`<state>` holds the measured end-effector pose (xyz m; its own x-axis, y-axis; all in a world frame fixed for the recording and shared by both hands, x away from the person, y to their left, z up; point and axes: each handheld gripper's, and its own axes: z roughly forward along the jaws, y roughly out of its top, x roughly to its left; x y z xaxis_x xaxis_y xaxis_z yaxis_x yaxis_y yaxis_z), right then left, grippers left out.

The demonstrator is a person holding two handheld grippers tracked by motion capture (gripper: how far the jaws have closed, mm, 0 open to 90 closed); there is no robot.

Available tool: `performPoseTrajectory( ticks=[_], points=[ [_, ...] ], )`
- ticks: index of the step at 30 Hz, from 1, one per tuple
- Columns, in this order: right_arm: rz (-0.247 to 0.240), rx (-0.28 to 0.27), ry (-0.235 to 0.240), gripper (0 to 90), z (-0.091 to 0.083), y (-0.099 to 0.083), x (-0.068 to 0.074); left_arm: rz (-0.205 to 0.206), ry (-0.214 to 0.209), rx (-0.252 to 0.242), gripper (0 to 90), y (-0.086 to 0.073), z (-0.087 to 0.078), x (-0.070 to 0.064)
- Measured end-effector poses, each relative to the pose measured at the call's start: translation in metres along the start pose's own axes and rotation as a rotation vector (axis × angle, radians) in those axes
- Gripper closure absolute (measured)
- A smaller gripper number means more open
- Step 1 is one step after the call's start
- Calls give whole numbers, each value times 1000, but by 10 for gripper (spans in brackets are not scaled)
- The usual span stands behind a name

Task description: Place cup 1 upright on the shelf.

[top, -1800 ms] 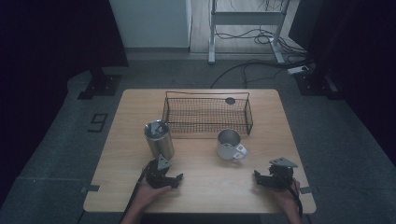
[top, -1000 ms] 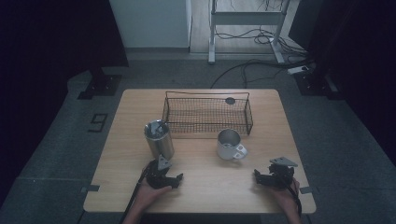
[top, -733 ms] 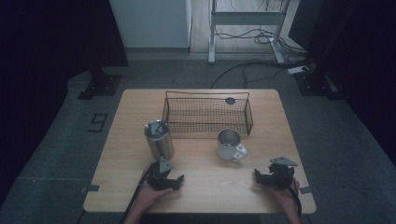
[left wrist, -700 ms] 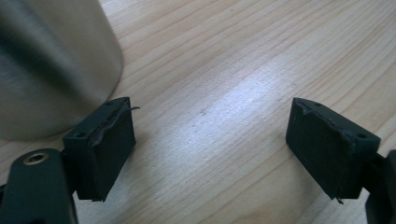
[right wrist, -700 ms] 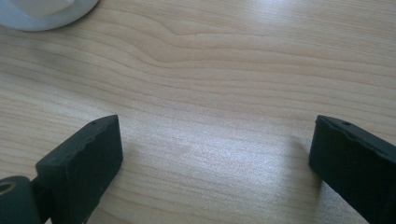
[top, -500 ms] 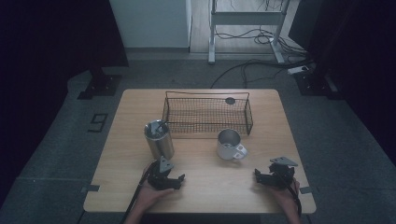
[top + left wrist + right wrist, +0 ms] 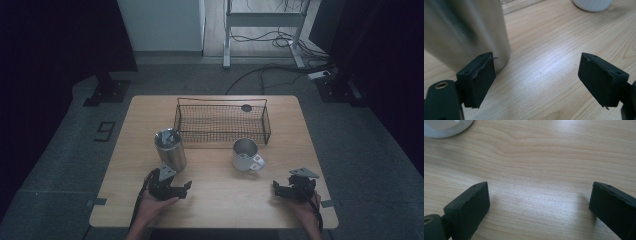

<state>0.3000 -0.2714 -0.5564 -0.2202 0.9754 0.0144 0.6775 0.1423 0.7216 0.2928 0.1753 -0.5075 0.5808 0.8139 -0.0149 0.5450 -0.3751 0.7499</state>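
On the wooden table (image 7: 215, 200), the left gripper (image 7: 169, 186) rests near the front edge, held in the person's left hand (image 7: 152, 205), with its jaws spread wide and nothing between them. Just beyond it, at about 12 o'clock from the gripper, the steel tumbler (image 7: 170, 149) stands upright; it has something dark leaning inside its open mouth that is too small to make out. In the left gripper view the left gripper (image 7: 541, 77) has its left jaw just beside the tumbler's (image 7: 464, 32) lower wall, and whether they touch cannot be told, while the right jaw stands over bare wood. The white mug (image 7: 246, 155) sits upright at roughly 2 o'clock from the left gripper, its handle turned toward the front right, and its base shows at the top edge of the left gripper view (image 7: 592, 4). The right gripper (image 7: 295, 189) lies near the front right corner, at about 4 o'clock from the mug and well apart from it; in the right gripper view it (image 7: 539, 205) is likewise released, jaws far apart over bare wood, with the mug's rim (image 7: 446, 128) at the upper left. Behind both vessels, at the table's 12 o'clock side, sits a black wire basket (image 7: 222, 121) with a small dark disc (image 7: 246, 107) at its far right corner.
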Motion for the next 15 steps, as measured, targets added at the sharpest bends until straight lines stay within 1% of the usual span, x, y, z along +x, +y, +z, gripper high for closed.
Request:
performPoseTrajectory(
  ticks=[1, 4, 8, 12, 15],
  points=[
    [1, -2, -1, 27, 0, 0, 0, -7, 7, -10, 147, 1, -4, 3],
    [4, -2, -2, 27, 0, 0, 0, -16, 12, -20, 146, 2, -8, 7],
    [4, -2, -3, 27, 0, 0, -1, -39, 19, -37, 142, 5, -18, 12],
    [9, 0, -8, 27, 0, 0, -1, -54, 36, -51, 129, 8, -28, 20],
    [10, -2, -8, 27, 0, 0, -1, -63, 48, -61, 124, 8, -32, 26]
  ],
)
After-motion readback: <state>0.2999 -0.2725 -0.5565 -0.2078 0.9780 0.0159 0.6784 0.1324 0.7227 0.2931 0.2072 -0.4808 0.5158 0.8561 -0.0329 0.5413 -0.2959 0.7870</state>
